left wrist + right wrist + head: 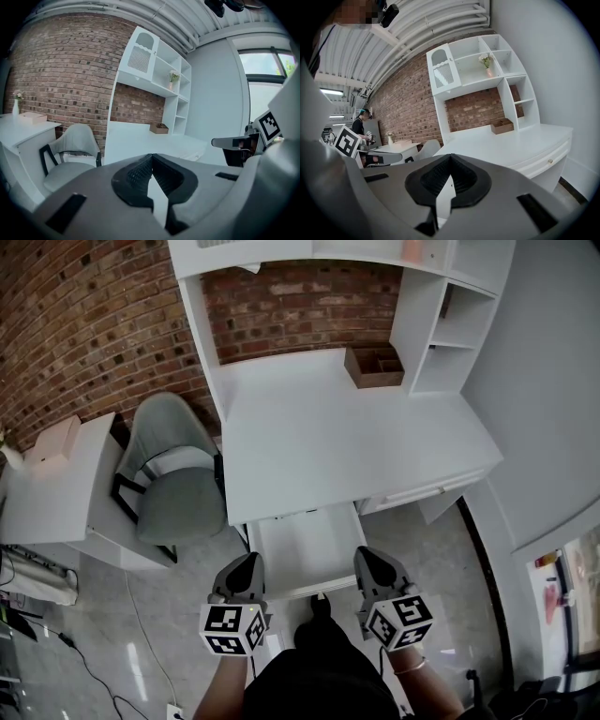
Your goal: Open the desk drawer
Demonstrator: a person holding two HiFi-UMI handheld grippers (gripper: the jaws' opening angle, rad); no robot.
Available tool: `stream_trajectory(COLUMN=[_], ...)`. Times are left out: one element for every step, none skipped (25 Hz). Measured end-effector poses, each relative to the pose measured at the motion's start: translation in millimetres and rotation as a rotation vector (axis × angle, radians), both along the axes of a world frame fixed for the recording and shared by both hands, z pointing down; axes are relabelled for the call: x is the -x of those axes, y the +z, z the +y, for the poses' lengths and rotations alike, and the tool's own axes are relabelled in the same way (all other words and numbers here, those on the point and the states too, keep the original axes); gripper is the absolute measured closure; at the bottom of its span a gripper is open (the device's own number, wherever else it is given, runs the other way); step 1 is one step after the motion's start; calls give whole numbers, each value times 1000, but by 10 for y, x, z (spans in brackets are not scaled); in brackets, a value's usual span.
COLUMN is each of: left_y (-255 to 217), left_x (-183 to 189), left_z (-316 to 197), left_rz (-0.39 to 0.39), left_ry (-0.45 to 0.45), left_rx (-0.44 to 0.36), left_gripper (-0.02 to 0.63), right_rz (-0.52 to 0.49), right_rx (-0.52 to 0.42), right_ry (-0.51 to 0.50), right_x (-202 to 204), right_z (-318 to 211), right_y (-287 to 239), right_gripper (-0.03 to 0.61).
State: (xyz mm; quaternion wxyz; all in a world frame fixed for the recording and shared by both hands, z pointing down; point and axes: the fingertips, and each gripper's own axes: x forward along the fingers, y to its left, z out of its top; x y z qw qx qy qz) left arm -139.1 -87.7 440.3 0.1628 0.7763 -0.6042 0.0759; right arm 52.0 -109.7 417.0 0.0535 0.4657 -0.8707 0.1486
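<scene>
The white desk (347, 442) has its middle drawer (309, 545) pulled out toward me, and the drawer looks empty inside. My left gripper (249, 561) hovers at the drawer's front left corner. My right gripper (368, 557) hovers at its front right corner. Both point toward the desk. In the left gripper view the left gripper (152, 155) has its dark ribbed pads meeting at the tips with nothing between them. The right gripper (450, 156) is likewise shut and empty. A second drawer with a small knob (550, 161) sits closed on the desk's right side.
A grey chair (173, 484) stands left of the desk, beside a white side table (56, 493). A brown wooden organiser (373, 367) sits at the back of the desktop under the white hutch shelves (450, 306). Cables lie on the floor at left. A person (360, 123) stands far off.
</scene>
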Motion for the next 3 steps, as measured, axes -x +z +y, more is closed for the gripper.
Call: stream_trajectory(left_y=[1,3,5], left_x=[-3,-5,-8], left_z=[0,0,1], left_rz=[-1,-1,-1], left_ry=[1,1,2], left_rx=[0,0,1], left_gripper=[606,606,606], right_rz=[2,3,5], right_rx=[-1,-1,-2], right_ry=[-2,-4,-5], right_x=[6,11,17], right_z=[5,11,17], right_y=[4,9,14], right_gripper=[575,575,575])
